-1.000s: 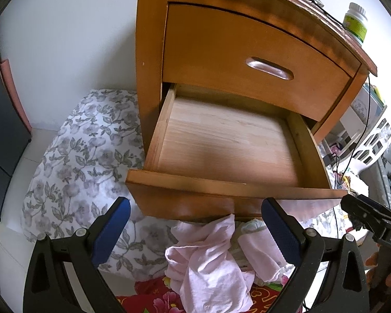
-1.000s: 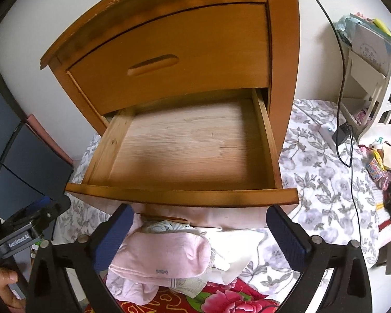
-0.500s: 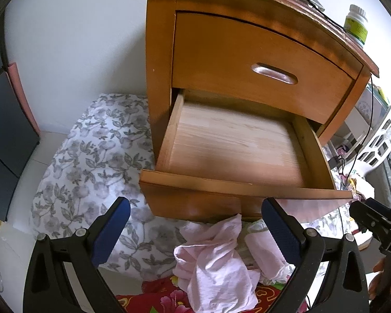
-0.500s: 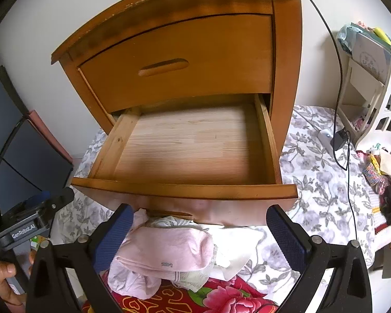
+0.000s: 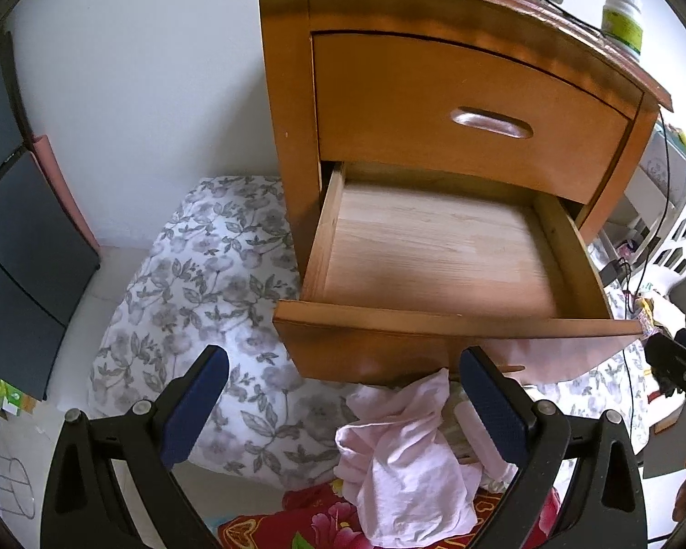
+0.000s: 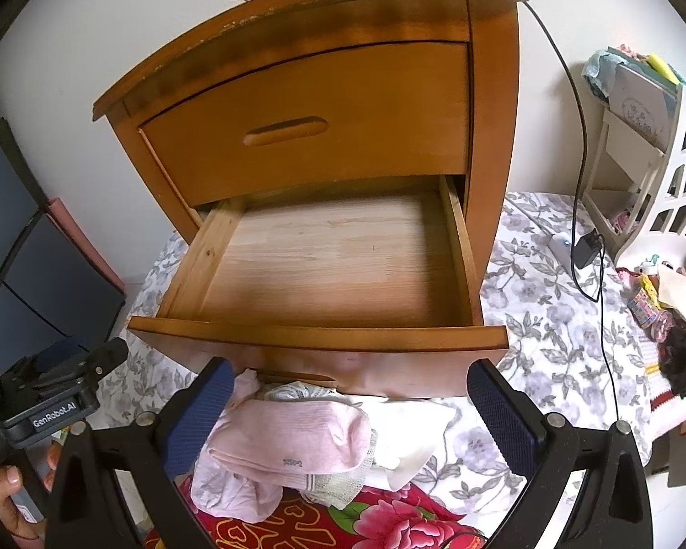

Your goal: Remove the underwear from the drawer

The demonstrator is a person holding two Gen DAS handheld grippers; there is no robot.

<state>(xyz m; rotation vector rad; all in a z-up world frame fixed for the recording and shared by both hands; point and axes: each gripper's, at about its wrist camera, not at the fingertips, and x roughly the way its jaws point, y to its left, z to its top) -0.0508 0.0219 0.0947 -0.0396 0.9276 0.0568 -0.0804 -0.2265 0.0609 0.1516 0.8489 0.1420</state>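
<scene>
Bright diffuse daylight, soft shadows, heavy fisheye edge warp, dark corners.

The left wrist view looks down and forward from in front of the nightstand [image 5: 457,91], set toward its left corner, past its own gripper [image 5: 343,398]. The right wrist view faces the same way from nearer the right corner, past its gripper [image 6: 350,407]. Both sit close and share the open lower drawer [image 6: 329,270], the closed upper drawer [image 5: 471,114] and the pink underwear pile [image 6: 288,434] below.
</scene>
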